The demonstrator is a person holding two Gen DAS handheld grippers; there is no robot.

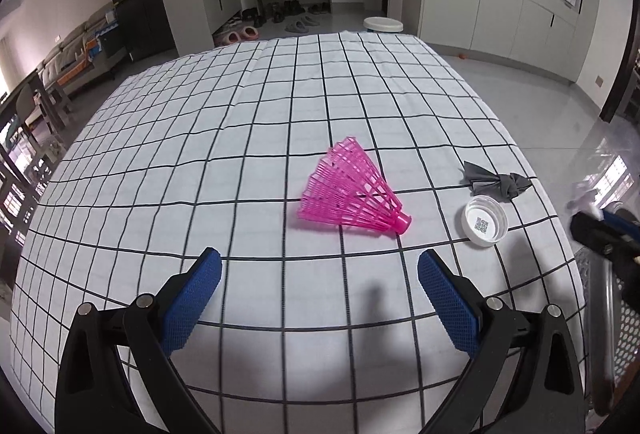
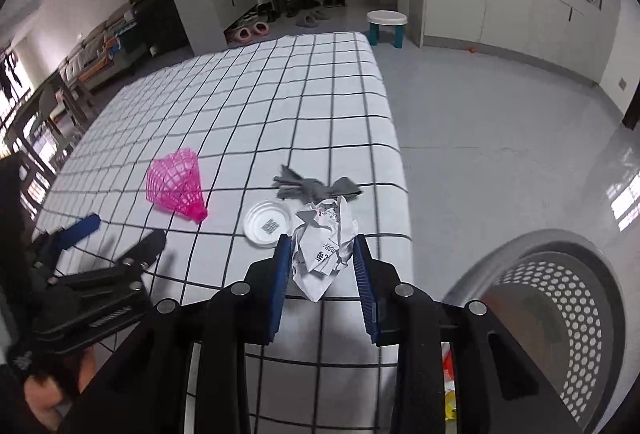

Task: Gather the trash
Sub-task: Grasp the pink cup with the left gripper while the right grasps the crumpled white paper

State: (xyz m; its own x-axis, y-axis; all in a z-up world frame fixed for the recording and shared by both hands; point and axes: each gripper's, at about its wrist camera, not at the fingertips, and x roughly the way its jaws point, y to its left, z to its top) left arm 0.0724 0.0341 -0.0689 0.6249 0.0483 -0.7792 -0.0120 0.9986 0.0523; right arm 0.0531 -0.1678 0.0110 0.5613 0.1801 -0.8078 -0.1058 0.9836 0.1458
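My right gripper (image 2: 321, 242) is shut on a crumpled white paper (image 2: 322, 250) and holds it above the table's right edge. My left gripper (image 1: 320, 262) is open and empty, just short of a pink plastic shuttlecock (image 1: 354, 198) lying on its side; it also shows in the right wrist view (image 2: 176, 185). A white bottle cap (image 1: 485, 226) lies right of the shuttlecock, and shows in the right wrist view (image 2: 267, 223). A crumpled grey scrap (image 1: 496, 182) lies beyond the cap, also in the right wrist view (image 2: 316, 187).
The table has a white cloth with a black grid (image 1: 240, 137). A grey perforated waste bin (image 2: 560, 298) stands on the floor at the table's right, with some rubbish inside. A stool (image 2: 386, 25), shoe rack and cabinets stand far off.
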